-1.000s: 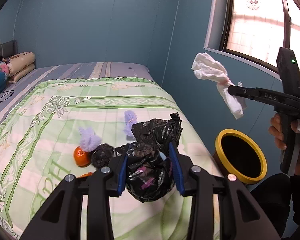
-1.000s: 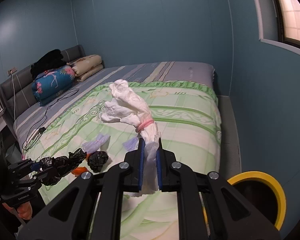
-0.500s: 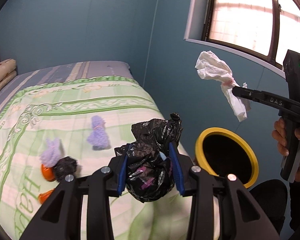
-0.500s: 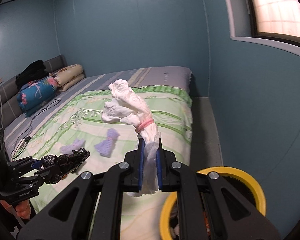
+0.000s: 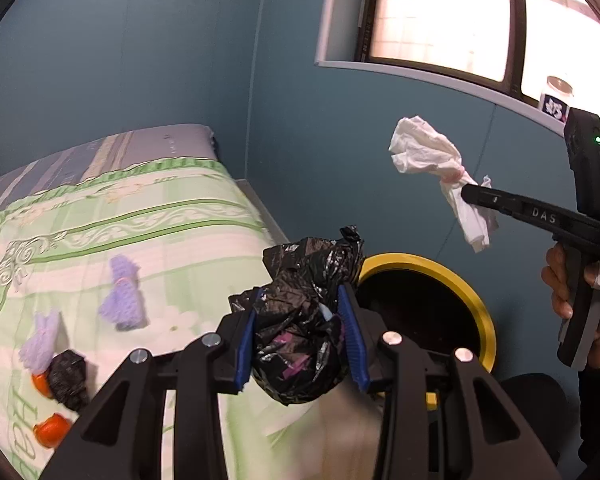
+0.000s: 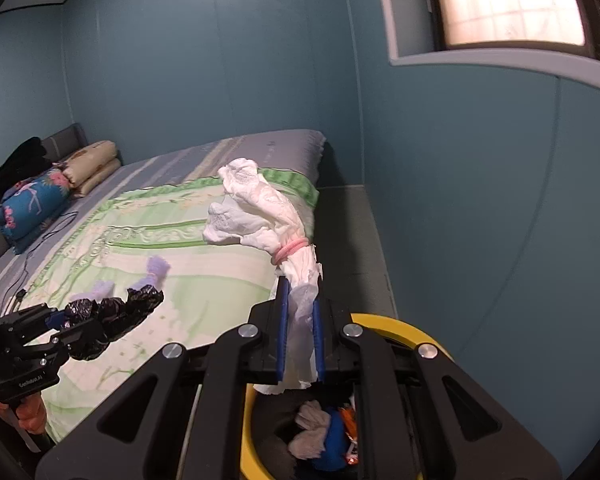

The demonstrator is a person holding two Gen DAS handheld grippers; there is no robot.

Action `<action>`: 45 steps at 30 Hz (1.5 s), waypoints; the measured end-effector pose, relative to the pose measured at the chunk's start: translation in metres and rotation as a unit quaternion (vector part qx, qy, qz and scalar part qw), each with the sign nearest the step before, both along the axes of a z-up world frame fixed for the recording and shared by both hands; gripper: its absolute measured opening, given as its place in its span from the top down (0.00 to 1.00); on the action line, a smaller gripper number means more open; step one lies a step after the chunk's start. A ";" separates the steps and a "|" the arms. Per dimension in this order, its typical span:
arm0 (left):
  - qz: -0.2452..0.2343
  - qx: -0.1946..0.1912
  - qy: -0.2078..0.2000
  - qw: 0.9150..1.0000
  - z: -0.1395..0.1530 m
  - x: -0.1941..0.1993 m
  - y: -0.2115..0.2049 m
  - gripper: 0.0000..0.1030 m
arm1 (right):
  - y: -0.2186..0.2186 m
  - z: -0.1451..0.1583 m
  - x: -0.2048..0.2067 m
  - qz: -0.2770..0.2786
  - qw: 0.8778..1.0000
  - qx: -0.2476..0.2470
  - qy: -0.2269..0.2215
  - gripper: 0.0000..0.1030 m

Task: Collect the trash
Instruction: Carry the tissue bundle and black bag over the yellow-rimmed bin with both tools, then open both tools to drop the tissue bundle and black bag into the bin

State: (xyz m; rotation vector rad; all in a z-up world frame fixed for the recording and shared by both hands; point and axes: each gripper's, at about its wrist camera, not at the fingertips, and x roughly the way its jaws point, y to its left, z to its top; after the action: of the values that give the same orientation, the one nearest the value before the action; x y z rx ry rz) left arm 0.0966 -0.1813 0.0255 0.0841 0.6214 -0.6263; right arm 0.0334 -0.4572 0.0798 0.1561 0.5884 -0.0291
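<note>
My left gripper point(image 5: 302, 332) is shut on a crumpled black plastic bag point(image 5: 300, 320), held above the bed edge just left of the yellow-rimmed bin point(image 5: 466, 296). My right gripper point(image 6: 300, 340) is shut on a white tissue bundle point(image 6: 260, 208) tied with a pink band, held directly over the bin point(image 6: 400, 326). The tissue point(image 5: 432, 156) and right gripper point(image 5: 466, 194) also show in the left wrist view, the black bag point(image 6: 108, 320) in the right. On the bed lie two purple bundles point(image 5: 122, 300), a small black bag point(image 5: 68, 376) and orange pieces point(image 5: 52, 432).
The bin holds several pieces of trash point(image 6: 320, 432). The bed point(image 5: 160, 240) has a green patterned cover. Pillows and a blue bundle point(image 6: 32, 204) lie at its head. A blue wall and a window sill point(image 5: 440, 76) stand behind the bin.
Both grippers have swung right from over the bed towards the bin. The right gripper with the tissue now hangs over the bin opening; the left one is beside its rim.
</note>
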 end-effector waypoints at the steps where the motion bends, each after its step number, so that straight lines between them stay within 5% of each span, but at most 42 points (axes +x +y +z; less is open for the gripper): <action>1: -0.006 0.001 0.000 1.000 -0.001 0.001 -0.008 0.65 | -0.004 -0.002 -0.001 -0.004 1.000 -0.002 0.002 0.90; 17: -0.060 0.023 0.027 0.998 -0.038 0.018 -0.092 0.65 | -0.063 -0.060 -0.004 -0.062 0.997 0.008 0.049 0.90; 35: -0.081 0.031 0.065 0.994 -0.083 0.031 -0.126 0.65 | -0.072 -0.116 -0.005 -0.062 0.991 0.031 0.110 0.90; 38: -0.082 0.024 0.072 0.994 -0.086 0.036 -0.127 0.56 | -0.069 -0.117 -0.003 -0.053 0.992 0.037 0.110 0.89; 42: -0.074 0.025 0.062 0.995 -0.086 0.031 -0.125 0.43 | -0.072 -0.116 -0.005 -0.058 0.992 0.038 0.109 0.70; 45: -0.071 0.020 0.058 0.996 -0.085 0.030 -0.121 0.36 | -0.074 -0.113 -0.007 -0.064 0.991 0.041 0.106 0.69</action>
State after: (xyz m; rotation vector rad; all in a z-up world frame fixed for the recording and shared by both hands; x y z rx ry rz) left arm 0.1267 -0.3024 -0.0598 0.1309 0.7451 -0.7594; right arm 0.0264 -0.5315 -0.0330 0.2716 0.7923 -0.1468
